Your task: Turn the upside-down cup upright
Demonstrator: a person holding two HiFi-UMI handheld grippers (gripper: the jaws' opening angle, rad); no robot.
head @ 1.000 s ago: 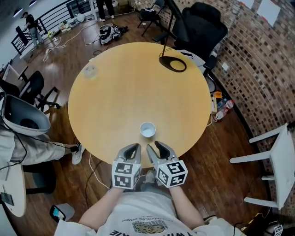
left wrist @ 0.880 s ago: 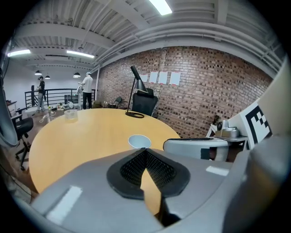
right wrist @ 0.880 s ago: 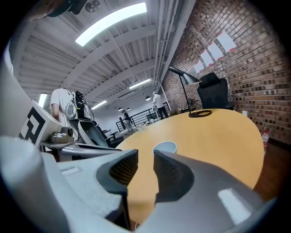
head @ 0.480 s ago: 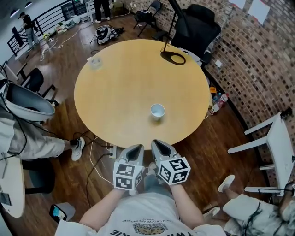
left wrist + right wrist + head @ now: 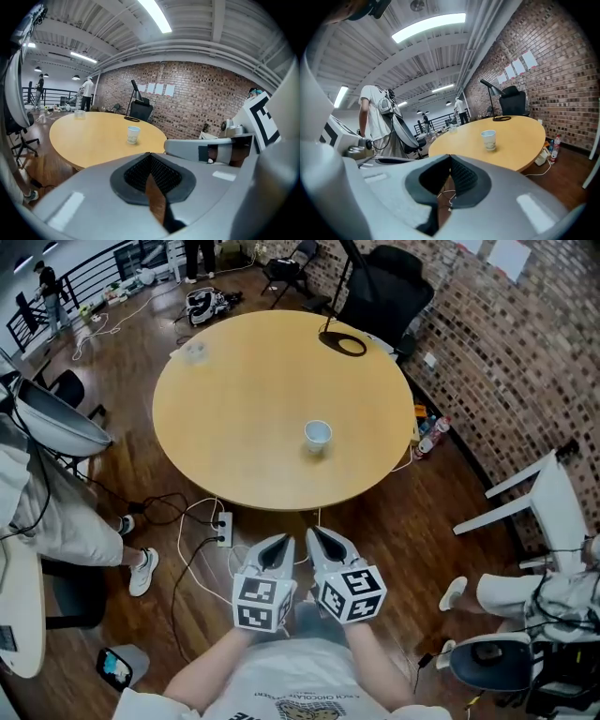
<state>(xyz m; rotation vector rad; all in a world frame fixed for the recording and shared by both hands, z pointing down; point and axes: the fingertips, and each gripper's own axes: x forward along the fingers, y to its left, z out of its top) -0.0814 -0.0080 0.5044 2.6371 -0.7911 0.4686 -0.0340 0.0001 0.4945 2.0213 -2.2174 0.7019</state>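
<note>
Cup [image 5: 318, 435] ahead; left gripper [image 5: 278, 544] beside right gripper [image 5: 315, 534], both closed, tilted down.

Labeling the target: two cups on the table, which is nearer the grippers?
The white cup, upright near the middle of the table; the clear cup sits at its far left rim.

White cup [image 5: 318, 435] upright on round table [image 5: 234, 399], toward its near edge.
</note>
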